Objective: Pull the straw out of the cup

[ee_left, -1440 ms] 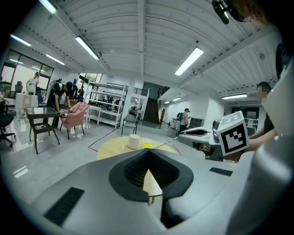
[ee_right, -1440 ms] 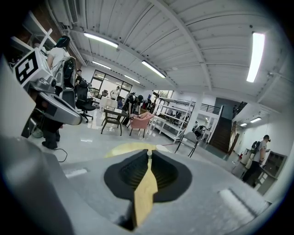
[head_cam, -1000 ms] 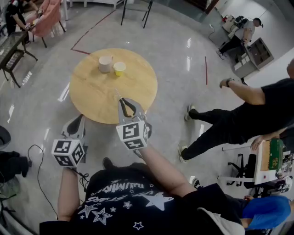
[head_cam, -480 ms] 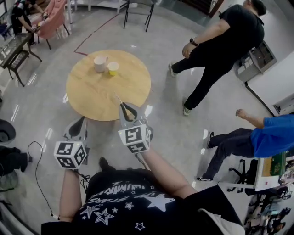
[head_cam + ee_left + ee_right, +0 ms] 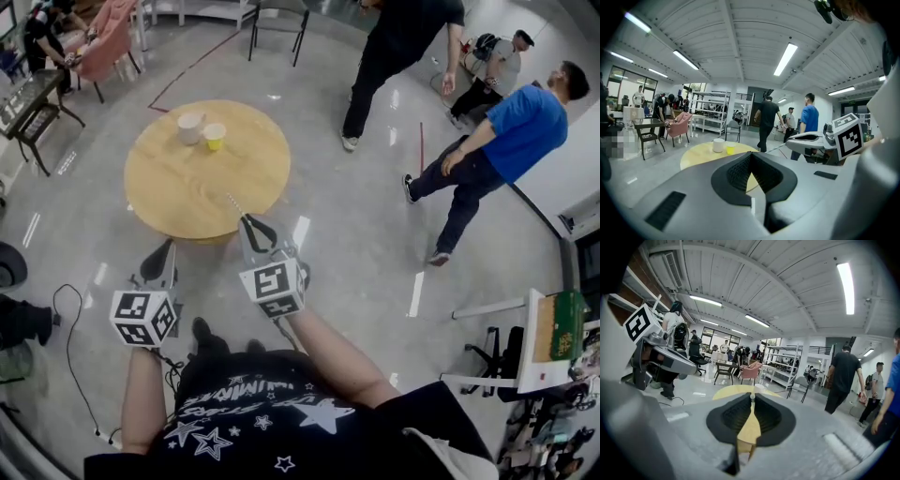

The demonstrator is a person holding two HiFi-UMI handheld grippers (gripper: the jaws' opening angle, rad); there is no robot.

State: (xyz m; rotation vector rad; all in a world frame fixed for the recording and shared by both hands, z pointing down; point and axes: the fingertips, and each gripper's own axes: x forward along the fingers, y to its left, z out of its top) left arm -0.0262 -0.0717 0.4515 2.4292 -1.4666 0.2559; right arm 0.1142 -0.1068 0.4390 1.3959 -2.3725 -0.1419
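The left hand-held gripper (image 5: 169, 246) hangs empty, jaws together. On the round surface (image 5: 187, 192) a white cup (image 5: 190, 127) and a yellow cup (image 5: 215, 137) stand with no straw showing in either. The right hand-held gripper (image 5: 246, 219) pinches the straw (image 5: 235, 204), well apart from both cups, so the pull looks done.
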